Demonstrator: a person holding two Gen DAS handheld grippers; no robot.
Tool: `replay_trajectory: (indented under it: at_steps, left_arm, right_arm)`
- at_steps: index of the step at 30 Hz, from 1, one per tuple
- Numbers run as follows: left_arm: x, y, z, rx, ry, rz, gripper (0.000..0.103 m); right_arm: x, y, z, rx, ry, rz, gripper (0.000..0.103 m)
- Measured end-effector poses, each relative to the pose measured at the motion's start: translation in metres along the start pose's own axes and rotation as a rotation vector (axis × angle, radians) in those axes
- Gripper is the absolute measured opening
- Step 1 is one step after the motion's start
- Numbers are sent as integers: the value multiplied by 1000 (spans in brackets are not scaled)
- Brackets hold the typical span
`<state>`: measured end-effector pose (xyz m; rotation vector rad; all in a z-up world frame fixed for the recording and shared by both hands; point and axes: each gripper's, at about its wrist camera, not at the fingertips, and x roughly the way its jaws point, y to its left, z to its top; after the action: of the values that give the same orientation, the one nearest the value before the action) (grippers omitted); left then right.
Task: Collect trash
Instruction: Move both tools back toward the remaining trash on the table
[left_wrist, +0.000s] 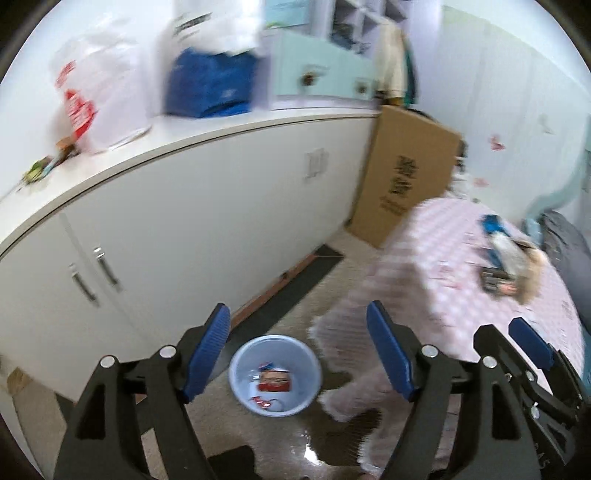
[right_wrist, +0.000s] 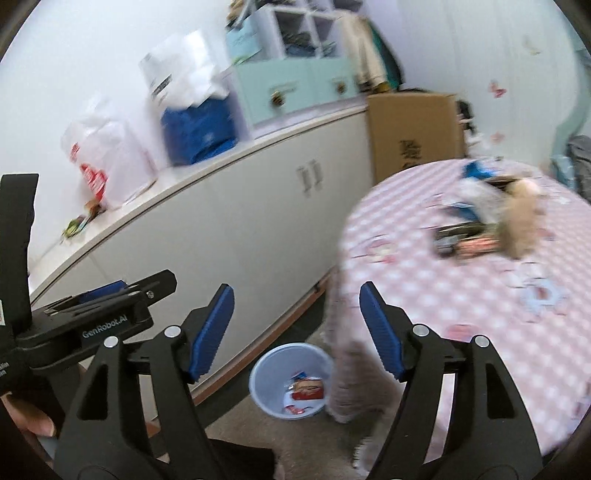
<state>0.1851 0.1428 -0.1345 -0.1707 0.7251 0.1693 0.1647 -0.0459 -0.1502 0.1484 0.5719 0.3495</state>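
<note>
- Down on the floor, between the white cabinet (left_wrist: 192, 221) and the hanging edge of the pink checked tablecloth (left_wrist: 436, 266), stands a pale blue bin (left_wrist: 275, 373), upright and open at the top.
- Inside the bin lie a red-and-white packet (left_wrist: 275, 381) and a smaller red wrapper (left_wrist: 263, 402) near the rim closest to the camera; the right wrist view shows the same bin (right_wrist: 290, 380) with the packet (right_wrist: 307, 390) in its bottom.
- Left gripper (left_wrist: 297, 354): its jaws stand wide apart with nothing between them; the bin shows through the gap, well below.
- Right gripper (right_wrist: 297, 332): its jaws are likewise spread wide and hold nothing. It also appears at the right edge of the left wrist view (left_wrist: 517, 354), just beside the left one.
- On the round surface under the tablecloth, far from the bin, sits a blurred heap of trash (right_wrist: 491, 221): blue, dark and beige pieces whose kinds cannot be told.
- Along the cabinet top stand a white plastic bag with red print (right_wrist: 110, 162), a blue bag (right_wrist: 199, 133) and a mint-green drawer box (right_wrist: 295, 88).
- A brown cardboard box (left_wrist: 406, 173) leans at the cabinet's far end, behind the surface.
</note>
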Motion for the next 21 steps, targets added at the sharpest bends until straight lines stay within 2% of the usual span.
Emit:
replay_trajectory:
  at_steps: [5,10,14,21]
  left_arm:
    - [-15,-59,-3,109,1,-116,75]
    - [-20,-108,-9,215,-2,-142,75]
    - [-11,-141,-8,271,20,-179,75]
    - [13,-172,8,302,32,-168,75]
  right_arm:
    - [-44,-51,2,83,-44,-91,71]
    - [-71,-97,-3,165,-73,-148,72]
    - [-75,-133,-6,237,-75,-163,72]
    - [-59,-183,4,340,-69,-150,72]
